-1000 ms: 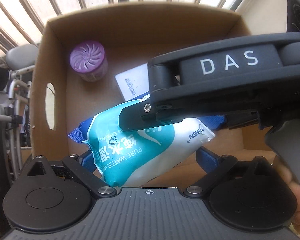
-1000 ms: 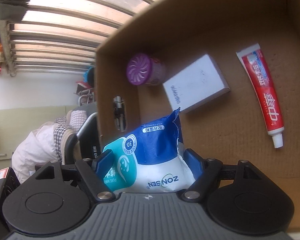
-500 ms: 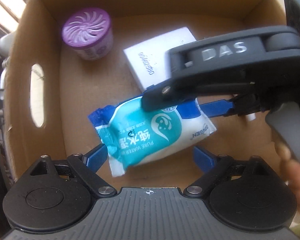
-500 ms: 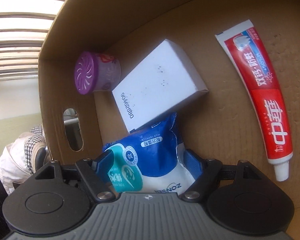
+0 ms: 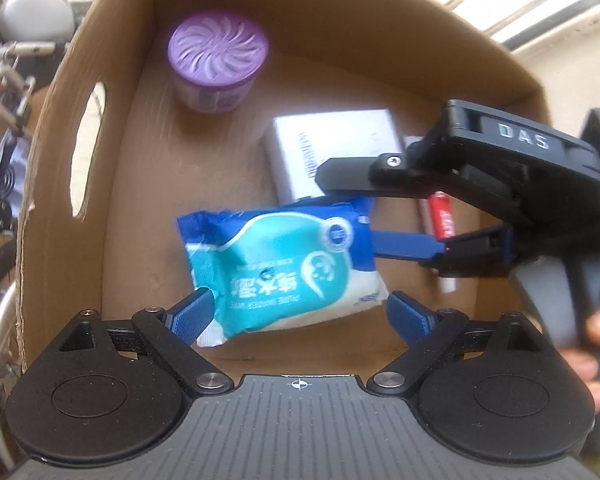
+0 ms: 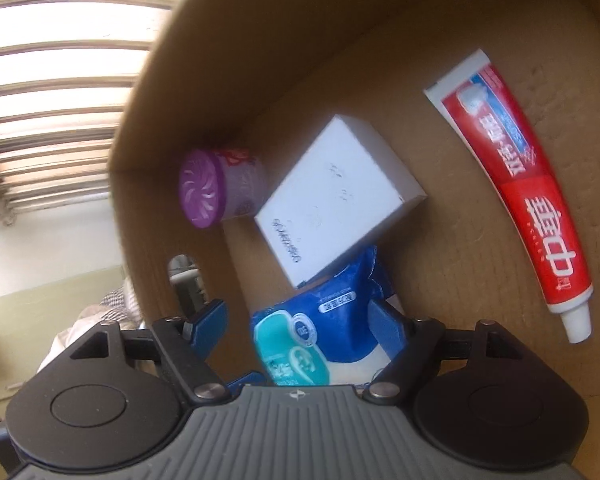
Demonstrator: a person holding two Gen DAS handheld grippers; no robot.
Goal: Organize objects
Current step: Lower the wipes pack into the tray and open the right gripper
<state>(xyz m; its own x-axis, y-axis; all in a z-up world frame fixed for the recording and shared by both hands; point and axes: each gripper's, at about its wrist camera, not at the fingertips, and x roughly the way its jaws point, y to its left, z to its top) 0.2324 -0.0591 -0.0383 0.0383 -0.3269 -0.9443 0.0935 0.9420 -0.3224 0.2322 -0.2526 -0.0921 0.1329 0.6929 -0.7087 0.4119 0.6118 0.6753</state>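
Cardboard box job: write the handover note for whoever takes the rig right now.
Right claw: open, fingers either side of the wet wipes pack.
Left claw: open, holding nothing, just short of the pack.
In the cardboard box: wipes pack, purple air freshener, white box, toothpaste tube.
Done: all four lie on the box floor.
Left: pull both claws out; I can't see anything else to pack.

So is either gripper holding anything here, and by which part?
Nothing held. The wet wipes pack lies in the cardboard box; right gripper and left gripper stand open around it.
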